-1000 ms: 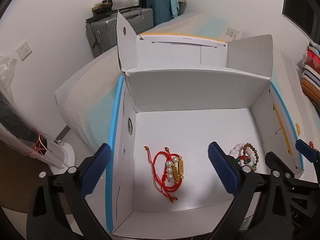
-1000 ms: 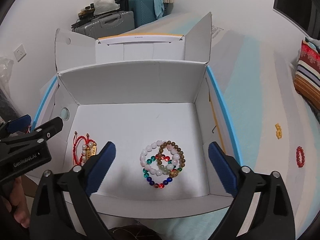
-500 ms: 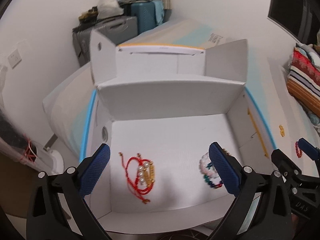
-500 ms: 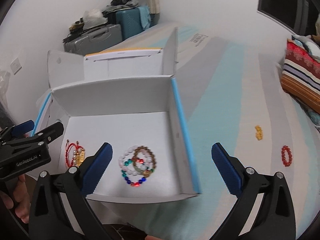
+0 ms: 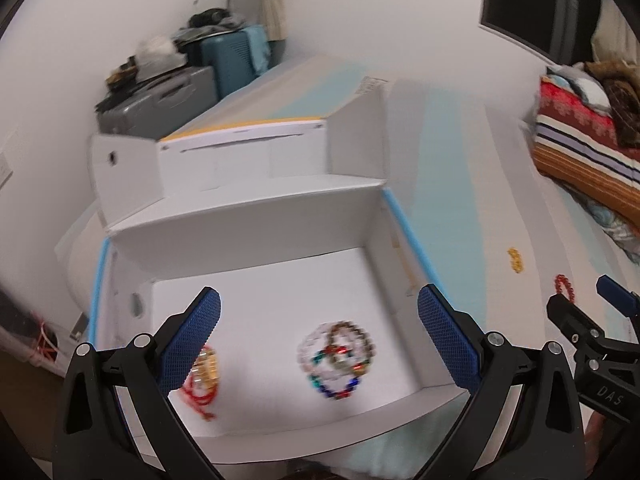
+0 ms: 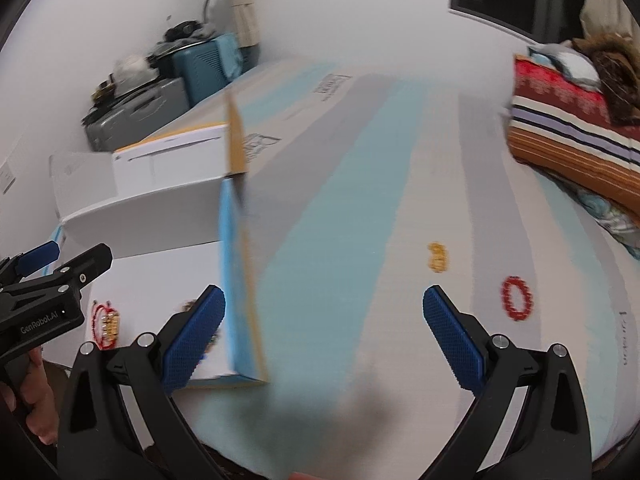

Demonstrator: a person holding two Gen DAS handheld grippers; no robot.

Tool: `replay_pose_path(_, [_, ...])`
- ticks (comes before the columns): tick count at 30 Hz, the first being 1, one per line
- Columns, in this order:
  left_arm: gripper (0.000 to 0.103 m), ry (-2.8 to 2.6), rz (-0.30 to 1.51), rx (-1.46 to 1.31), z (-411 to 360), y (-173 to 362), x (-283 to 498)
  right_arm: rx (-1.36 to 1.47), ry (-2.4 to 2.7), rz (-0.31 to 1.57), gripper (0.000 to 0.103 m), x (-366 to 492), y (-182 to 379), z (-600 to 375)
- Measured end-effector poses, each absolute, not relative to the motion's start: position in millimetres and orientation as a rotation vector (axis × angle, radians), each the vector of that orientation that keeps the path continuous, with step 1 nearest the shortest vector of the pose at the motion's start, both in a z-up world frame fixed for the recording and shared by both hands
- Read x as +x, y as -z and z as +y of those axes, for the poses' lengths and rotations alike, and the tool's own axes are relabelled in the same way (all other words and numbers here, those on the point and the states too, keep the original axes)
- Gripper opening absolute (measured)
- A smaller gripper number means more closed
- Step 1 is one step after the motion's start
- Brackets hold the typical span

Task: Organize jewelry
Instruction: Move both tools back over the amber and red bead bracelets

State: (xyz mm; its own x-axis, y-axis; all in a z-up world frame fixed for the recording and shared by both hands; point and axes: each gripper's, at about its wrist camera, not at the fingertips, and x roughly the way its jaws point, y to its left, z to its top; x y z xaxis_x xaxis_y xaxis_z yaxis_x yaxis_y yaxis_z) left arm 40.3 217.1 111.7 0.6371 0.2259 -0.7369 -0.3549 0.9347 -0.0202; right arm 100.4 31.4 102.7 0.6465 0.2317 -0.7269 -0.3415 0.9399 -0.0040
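While the white cardboard box (image 5: pixel 256 408) rests open on the bed (image 6: pixel 360 216), both pairs of tongs are held above it with nothing between their blue pads. The left tongs (image 5: pixel 318 340) are spread wide and released over the box floor, seemingly placed to look down on what is already sorted. Inside, a cluster of beaded bracelets (image 5: pixel 338 360) in white, brown and mixed colours lies near the middle, and a red cord bracelet with gold and pearl beads (image 5: pixel 202 376) lies well apart on the left, partly hidden behind the left pad. The two groups appear to be kept separate on purpose, by type.

The right tongs (image 6: pixel 324 328) are also spread wide and empty, and are pointed past the blue-edged side of the box toward the striped bedsheet. Two pieces still lie loose there, outside the box: a small gold piece (image 6: pixel 437 257) and, near it, a red bead bracelet (image 6: pixel 516 297). These are judged to be the next things to collect. A folded striped blanket (image 6: pixel 572 136) sits at the far right, and suitcases (image 5: pixel 180 92) stand against the wall. Both views are blurred.
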Motion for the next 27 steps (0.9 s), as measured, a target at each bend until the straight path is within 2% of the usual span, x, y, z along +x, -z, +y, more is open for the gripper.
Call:
replay_pose_path(11, [0.097,-0.207,0.829,-0.083,122.8,-105.5,101.6,-0.081,-0.186,0.81,0.095,133.4,-94.8,-75.7])
replay_pose_path(27, [0.097,-0.088,0.877,-0.027,25.1,-48.0,201.6,-0.001,-0.042,0.892,0.095,204.7,-25.2,-181.2])
